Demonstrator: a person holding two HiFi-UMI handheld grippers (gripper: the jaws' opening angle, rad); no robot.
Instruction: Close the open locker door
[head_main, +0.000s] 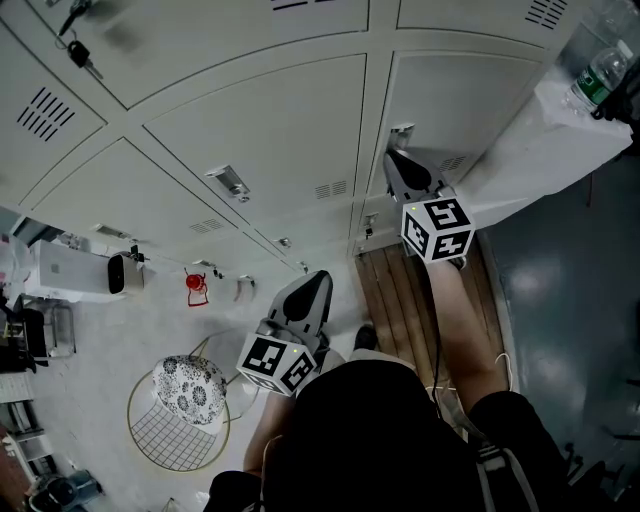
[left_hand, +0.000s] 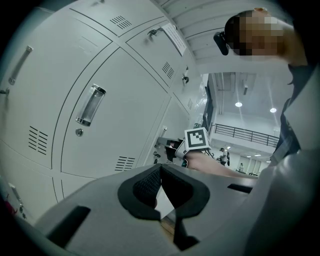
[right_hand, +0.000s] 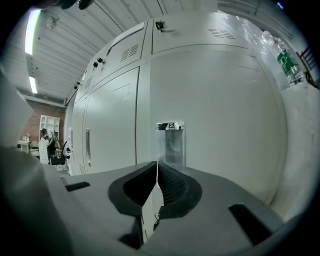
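White locker door (right_hand: 220, 105), shut flush.

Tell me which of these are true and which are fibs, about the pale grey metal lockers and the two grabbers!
1. The left gripper and the right gripper both have their jaws together, holding nothing. True.
2. The clear plastic bottle has a red label. False: its label is green.
3. The right gripper points at a shiny metal locker handle. True.
4. The round gold wire basket stands on the person's right. False: it is on their left, near the left gripper.
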